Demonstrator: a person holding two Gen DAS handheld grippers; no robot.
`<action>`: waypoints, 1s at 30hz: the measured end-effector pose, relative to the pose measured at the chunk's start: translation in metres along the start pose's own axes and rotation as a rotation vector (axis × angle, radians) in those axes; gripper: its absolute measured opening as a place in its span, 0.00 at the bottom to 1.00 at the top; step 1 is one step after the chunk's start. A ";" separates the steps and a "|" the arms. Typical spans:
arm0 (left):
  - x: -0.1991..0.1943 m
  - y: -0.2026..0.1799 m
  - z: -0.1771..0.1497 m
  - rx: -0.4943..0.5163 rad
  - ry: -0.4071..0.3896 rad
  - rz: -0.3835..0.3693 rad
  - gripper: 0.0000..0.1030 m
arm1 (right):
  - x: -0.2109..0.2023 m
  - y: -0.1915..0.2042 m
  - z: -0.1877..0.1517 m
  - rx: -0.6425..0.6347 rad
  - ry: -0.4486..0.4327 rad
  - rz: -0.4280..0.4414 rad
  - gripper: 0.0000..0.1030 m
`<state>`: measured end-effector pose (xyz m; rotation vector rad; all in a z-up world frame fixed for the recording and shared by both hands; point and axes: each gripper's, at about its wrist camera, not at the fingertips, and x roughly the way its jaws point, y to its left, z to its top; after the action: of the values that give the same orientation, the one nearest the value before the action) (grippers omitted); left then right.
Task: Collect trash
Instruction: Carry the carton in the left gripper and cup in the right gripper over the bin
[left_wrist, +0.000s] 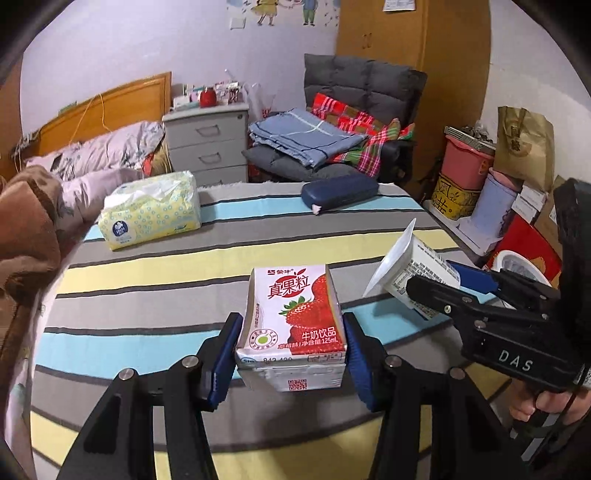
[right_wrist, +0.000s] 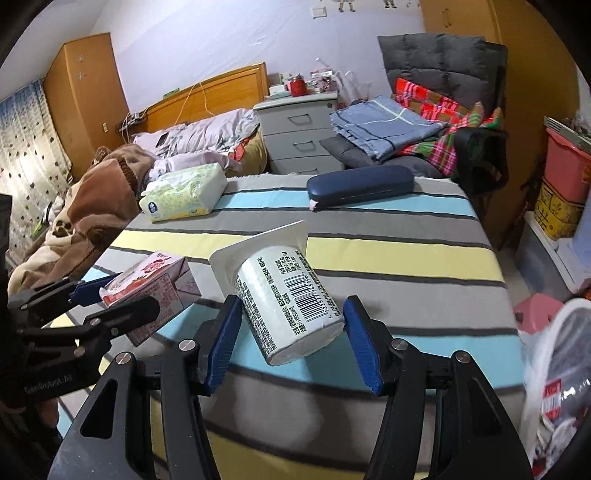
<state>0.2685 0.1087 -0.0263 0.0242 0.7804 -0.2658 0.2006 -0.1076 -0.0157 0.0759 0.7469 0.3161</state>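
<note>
Left tongs (left_wrist: 291, 354) clamped on a strawberry milk carton (left_wrist: 295, 325) — both blue pads (left_wrist: 221, 365) flat against its side faces, carton upright between them, printed front facing the left wrist camera, held up off the striped cloth (left_wrist: 147, 295) of the bench. Same carton shows from the right wrist view (right_wrist: 159, 288), tilted, pinched by the left tongs at the left edge.

Right tongs (right_wrist: 291, 343) clamped on a white yogurt cup (right_wrist: 291, 299) — pads on its round wall, cup tipped with its base toward the camera and its wide foil-rimmed mouth pointing away, barcode facing up. Cup is also clear of the cloth. In the left wrist view it sits at right (left_wrist: 413, 273), carried by the right tongs (left_wrist: 436, 284), with part of a hand (left_wrist: 546, 402) below the grip.

Further back on the bench: tissue pack (left_wrist: 151, 210) at left, dark blue glasses case (left_wrist: 340, 192) at the far edge, well apart from each other.

White plastic bag (right_wrist: 554, 369) with stuff inside at the right edge of the right wrist view, beside the bench.
</note>
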 end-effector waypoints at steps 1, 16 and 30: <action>-0.005 -0.004 -0.002 -0.001 -0.005 -0.008 0.52 | -0.004 -0.001 -0.001 0.006 -0.005 -0.002 0.57; -0.063 -0.086 -0.011 0.063 -0.081 -0.049 0.52 | -0.083 -0.042 -0.018 0.093 -0.132 -0.085 0.57; -0.076 -0.201 -0.012 0.182 -0.108 -0.192 0.52 | -0.142 -0.102 -0.042 0.201 -0.206 -0.243 0.57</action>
<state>0.1591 -0.0666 0.0331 0.1063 0.6491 -0.5164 0.1003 -0.2501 0.0289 0.2032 0.5739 -0.0005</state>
